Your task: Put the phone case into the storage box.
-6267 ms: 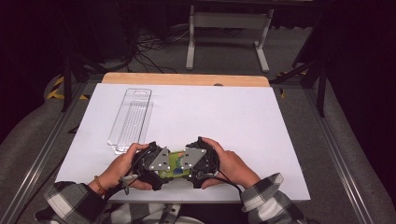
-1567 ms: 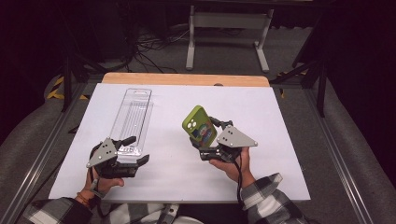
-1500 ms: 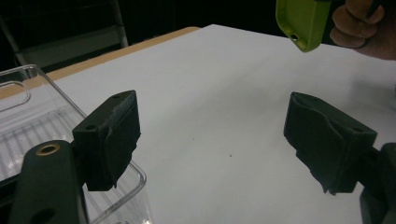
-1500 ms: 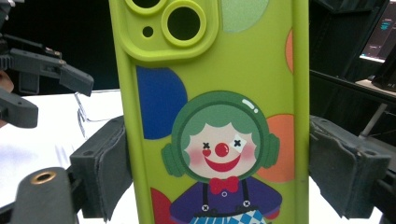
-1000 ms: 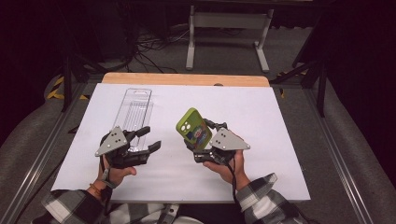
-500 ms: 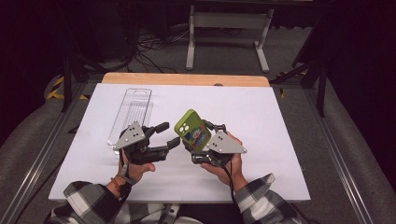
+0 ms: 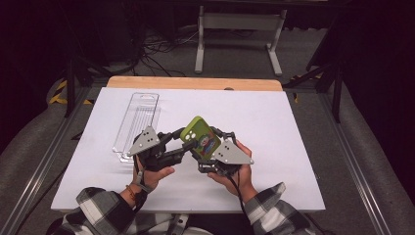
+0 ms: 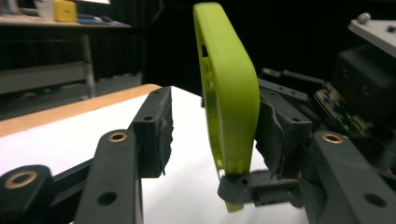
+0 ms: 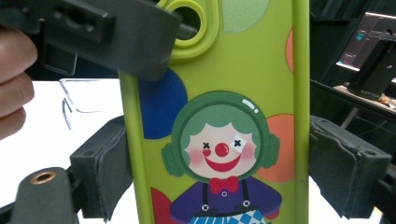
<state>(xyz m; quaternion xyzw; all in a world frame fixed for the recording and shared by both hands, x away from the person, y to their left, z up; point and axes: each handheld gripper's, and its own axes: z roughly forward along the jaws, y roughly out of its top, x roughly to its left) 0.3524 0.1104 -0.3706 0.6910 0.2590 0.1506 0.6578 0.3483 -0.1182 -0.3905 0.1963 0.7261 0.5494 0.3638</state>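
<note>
1. Right now the green phone case (image 7: 199,138) is up off the tabletop (image 7: 293,147), over its middle toward the near edge, tilted with the camera hole at the top.
2. My right hand-held gripper (image 7: 208,157) has it clamped by the lower part, a pad on each long side; in the right gripper view the case (image 9: 219,140) sits between both pads.
3. My left hand-held gripper (image 7: 182,147) is part open with its jaws astride the case's upper end; they have just been closing on it. In the left gripper view one pad (image 8: 280,135) looks to be against the back and the other pad (image 8: 156,130) stands apart from the open front, so I judge no grip yet.
4. Handling, as I judge it: light, soft and bendy, an empty shell. Squeezed across the open face it would buckle. Its smooth skin could slip, so I would take the thick side rims (image 8: 229,93), near a corner.
5. Against a second ago, the left hand-held gripper has come in from beside the clear plastic package (image 7: 137,122) near the left edge to the case; the package has stayed put.
</note>
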